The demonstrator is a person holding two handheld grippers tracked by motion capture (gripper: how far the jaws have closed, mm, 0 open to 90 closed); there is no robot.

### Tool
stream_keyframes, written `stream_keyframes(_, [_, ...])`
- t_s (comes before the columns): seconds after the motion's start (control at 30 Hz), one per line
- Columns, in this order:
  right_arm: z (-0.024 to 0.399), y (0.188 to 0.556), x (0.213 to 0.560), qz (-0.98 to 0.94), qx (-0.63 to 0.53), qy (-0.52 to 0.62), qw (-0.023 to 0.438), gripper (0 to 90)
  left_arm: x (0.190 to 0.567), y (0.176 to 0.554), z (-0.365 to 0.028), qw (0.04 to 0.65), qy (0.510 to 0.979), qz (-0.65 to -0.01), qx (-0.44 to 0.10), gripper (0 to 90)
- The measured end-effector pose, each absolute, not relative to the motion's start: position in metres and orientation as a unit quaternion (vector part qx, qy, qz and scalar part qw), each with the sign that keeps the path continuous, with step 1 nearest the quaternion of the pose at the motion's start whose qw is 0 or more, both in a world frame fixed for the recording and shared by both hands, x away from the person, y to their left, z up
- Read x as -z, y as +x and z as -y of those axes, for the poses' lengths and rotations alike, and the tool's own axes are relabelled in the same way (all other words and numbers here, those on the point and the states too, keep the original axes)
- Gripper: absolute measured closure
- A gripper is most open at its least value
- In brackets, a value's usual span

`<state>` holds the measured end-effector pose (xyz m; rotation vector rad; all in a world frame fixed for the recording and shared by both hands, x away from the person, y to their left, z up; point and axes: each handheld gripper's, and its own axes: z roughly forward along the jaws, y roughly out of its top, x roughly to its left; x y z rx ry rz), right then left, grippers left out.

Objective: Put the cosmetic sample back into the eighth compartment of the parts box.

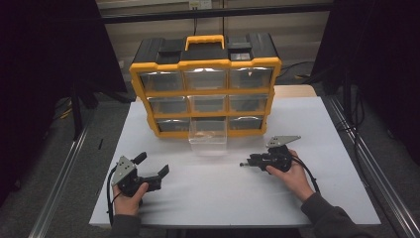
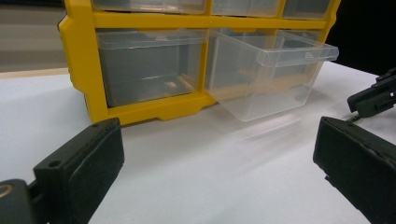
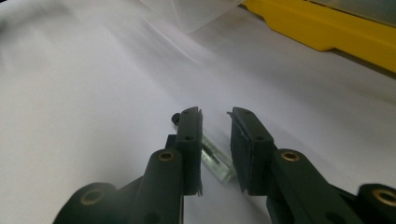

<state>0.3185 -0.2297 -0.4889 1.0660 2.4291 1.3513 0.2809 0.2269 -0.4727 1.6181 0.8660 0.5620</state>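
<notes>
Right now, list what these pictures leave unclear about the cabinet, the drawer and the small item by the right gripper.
- Small clear item, right gripper view: half hidden behind the right gripper's jaw, too blurred to identify; whether it is gripped is unclear.
- Pulled-out drawer, high view: contents too small and dim to tell; its upper part is cut off in the right gripper view.
- Closed drawers of the yellow cabinet: glare hides their contents.
- Cabinet top: cut off in the left gripper view.

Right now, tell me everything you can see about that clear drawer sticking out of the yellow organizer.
The clear drawer is a see-through plastic bin with a flat lip along its front rim. It sits in the middle slot of the bottom row of the yellow organizer, pulled well out over the white table and drooping slightly forward. It looks empty. Neither gripper touches it; both are apart from it.
</notes>
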Motion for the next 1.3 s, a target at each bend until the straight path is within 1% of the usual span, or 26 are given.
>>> stream_keyframes(0.1, [0.229, 0.319, 0.49, -0.817, -0.449, 0.354, 0.074, 75.4, 0.473, 0.281, -0.227, 0.573, 0.691, -0.371, -0.239, 1.9])
stream_keyframes(0.13, [0.226, 0.318, 0.49, -0.827, -0.44, 0.342, 0.068, 79.1, 0.473, 0.281, -0.227, 0.572, 0.69, -0.37, -0.242, 1.9])
stream_keyframes(0.17, [0.223, 0.317, 0.49, -0.838, -0.426, 0.336, 0.064, 80.0, 0.473, 0.282, -0.227, 0.572, 0.692, -0.368, -0.241, 1.9])
stream_keyframes(0.27, [0.219, 0.316, 0.49, -0.845, -0.415, 0.329, 0.074, 80.9, 0.473, 0.281, -0.226, 0.57, 0.692, -0.371, -0.24, 1.9])
stream_keyframes(0.37, [0.222, 0.318, 0.491, -0.839, -0.423, 0.336, 0.058, 81.1, 0.473, 0.281, -0.226, 0.573, 0.692, -0.369, -0.238, 2.0])
stream_keyframes(0.47, [0.222, 0.318, 0.491, -0.84, -0.423, 0.335, 0.06, 81.4, 0.473, 0.281, -0.227, 0.572, 0.692, -0.369, -0.241, 1.9])
stream_keyframes(0.67, [0.224, 0.318, 0.49, -0.835, -0.433, 0.338, 0.048, 81.5, 0.473, 0.281, -0.227, 0.575, 0.688, -0.373, -0.239, 1.9])
stream_keyframes(0.97, [0.229, 0.315, 0.474, -0.824, -0.456, 0.335, 0.037, 81.5, 0.473, 0.281, -0.227, 0.571, 0.692, -0.369, -0.243, 1.9])
stream_keyframes(1.1, [0.229, 0.314, 0.468, -0.821, -0.461, 0.334, 0.033, 81.5, 0.473, 0.281, -0.226, 0.578, 0.684, -0.375, -0.24, 2.0])
stream_keyframes(1.17, [0.229, 0.314, 0.466, -0.822, -0.462, 0.332, 0.028, 81.5, 0.472, 0.281, -0.227, 0.572, 0.69, -0.37, -0.244, 2.0])
stream_keyframes(1.3, [0.229, 0.313, 0.46, -0.822, -0.464, 0.329, 0.029, 81.5, 0.472, 0.28, -0.227, 0.572, 0.69, -0.372, -0.244, 2.0])
